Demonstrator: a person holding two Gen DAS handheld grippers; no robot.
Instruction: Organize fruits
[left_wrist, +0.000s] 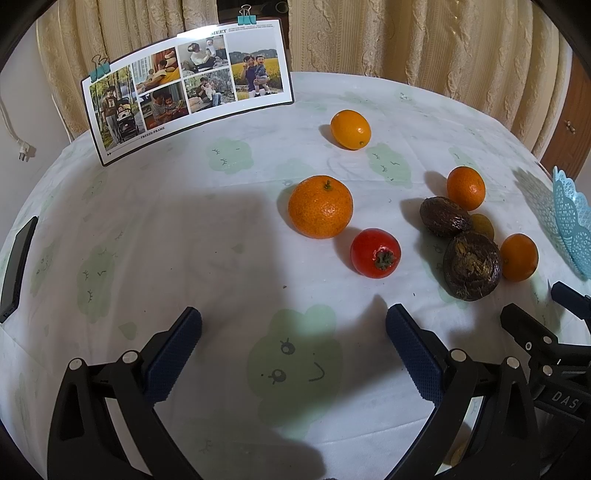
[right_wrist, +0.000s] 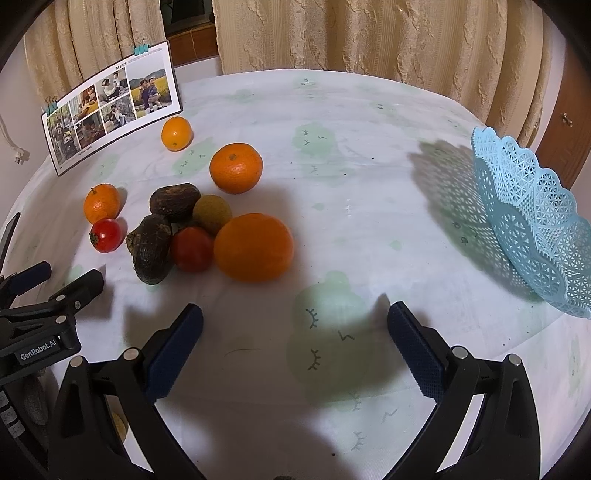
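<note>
We are at the very start: every fruit we can see lies loose on the surface (right_wrist: 369, 147), and none shows in the part of the blue lattice basket (right_wrist: 532, 229) that we can see, though most of its inside is turned away from us. The left hand-held gripper (left_wrist: 293, 328) and the right hand-held gripper (right_wrist: 295, 325) both hover with jaws spread wide and nothing between them.

All the sorting is left. The fruits sit well apart from the basket, toward the photo board (right_wrist: 110, 107). A large orange (right_wrist: 254, 247) touches a red tomato-like fruit (right_wrist: 192, 248); two dark, wrinkled fruits (right_wrist: 151, 249) and a dull greenish one (right_wrist: 212, 214) press into the same cluster. A second orange (right_wrist: 235, 168) lies just behind, a small stemmed orange (right_wrist: 101, 203) and another red fruit (right_wrist: 106, 235) to the side, and a smooth yellow-orange one (right_wrist: 176, 133) near the board.
</note>
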